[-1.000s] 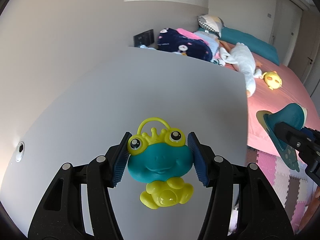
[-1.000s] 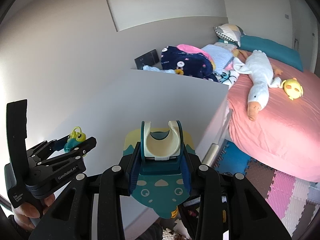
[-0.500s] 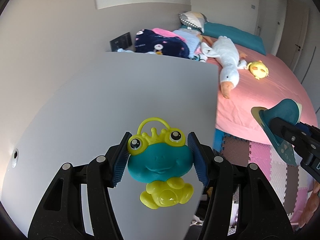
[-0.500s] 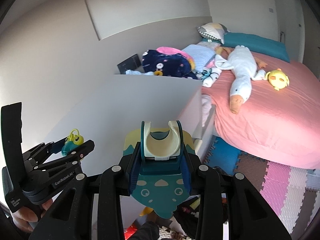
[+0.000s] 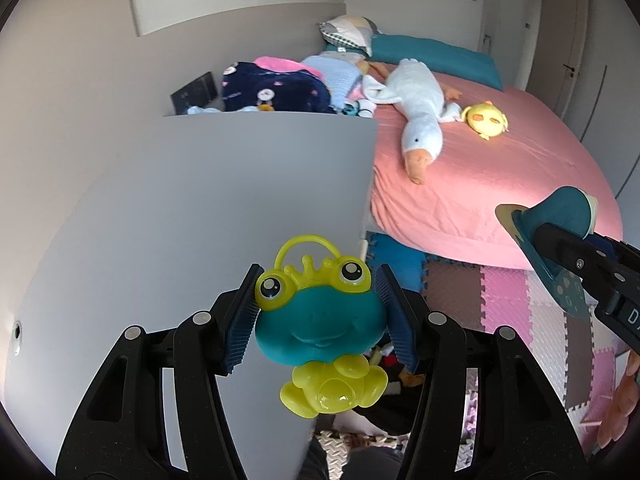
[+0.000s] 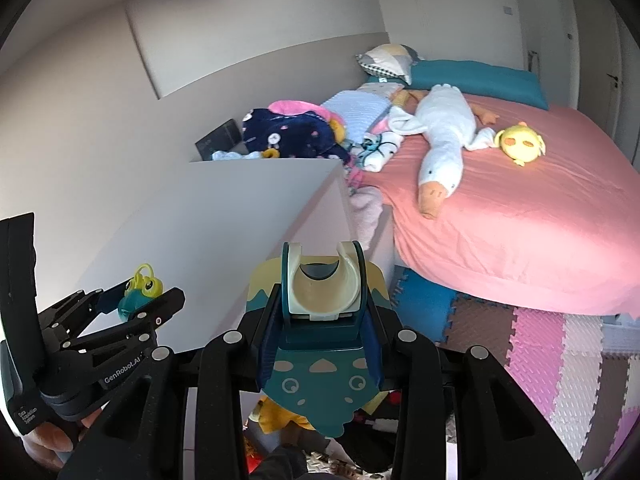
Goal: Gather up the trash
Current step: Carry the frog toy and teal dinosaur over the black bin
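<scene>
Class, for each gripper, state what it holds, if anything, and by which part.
The left gripper clamps a frog toy by the sides of its teal head. The right gripper clamps a teal plastic toy by its sides.

Black plastic tongs [image 5: 318, 312], blue ribbed pads [image 5: 242, 328], silver screws, white "GenRobot.AI" lettering.

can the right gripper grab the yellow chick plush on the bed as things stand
Probably not yet. The right gripper is shut on a teal toy holder, so its jaws are occupied. The yellow chick plush lies uncovered on the pink bed, well beyond it.
</scene>
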Tool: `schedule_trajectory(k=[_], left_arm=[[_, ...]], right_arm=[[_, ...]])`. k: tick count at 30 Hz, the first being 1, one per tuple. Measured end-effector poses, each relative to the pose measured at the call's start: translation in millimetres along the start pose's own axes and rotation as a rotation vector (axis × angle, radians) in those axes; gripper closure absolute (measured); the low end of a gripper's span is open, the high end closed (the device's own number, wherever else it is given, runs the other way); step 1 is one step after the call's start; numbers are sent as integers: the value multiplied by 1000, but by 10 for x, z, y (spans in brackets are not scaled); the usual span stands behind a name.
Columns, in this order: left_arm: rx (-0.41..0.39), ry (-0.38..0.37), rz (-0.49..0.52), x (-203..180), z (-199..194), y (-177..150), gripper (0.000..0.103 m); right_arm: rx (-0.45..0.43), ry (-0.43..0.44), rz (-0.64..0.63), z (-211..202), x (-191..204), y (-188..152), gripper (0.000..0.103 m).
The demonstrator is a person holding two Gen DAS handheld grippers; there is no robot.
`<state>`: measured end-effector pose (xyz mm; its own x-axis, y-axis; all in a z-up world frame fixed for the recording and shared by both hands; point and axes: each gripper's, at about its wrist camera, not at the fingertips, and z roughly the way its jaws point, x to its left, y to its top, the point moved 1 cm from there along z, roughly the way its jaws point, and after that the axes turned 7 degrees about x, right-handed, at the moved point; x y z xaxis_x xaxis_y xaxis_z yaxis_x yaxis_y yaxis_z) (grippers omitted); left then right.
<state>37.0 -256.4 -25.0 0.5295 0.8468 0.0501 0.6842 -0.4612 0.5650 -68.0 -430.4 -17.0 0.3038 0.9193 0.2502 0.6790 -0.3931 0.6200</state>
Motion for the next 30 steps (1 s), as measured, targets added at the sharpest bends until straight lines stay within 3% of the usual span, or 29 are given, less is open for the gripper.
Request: schedule_trajectory(k=[15, 22, 30], left_arm=[[34, -74, 94, -555, 125, 2, 47], [49, -104, 115, -685, 167, -51, 47], [63, -115, 124, -729, 226, -87, 47]], right_arm=[[4, -94, 96, -49, -499, -117, 66], [-3, -149, 119, -74, -604, -192, 66], [10, -149, 132, -23, -643, -251, 66]])
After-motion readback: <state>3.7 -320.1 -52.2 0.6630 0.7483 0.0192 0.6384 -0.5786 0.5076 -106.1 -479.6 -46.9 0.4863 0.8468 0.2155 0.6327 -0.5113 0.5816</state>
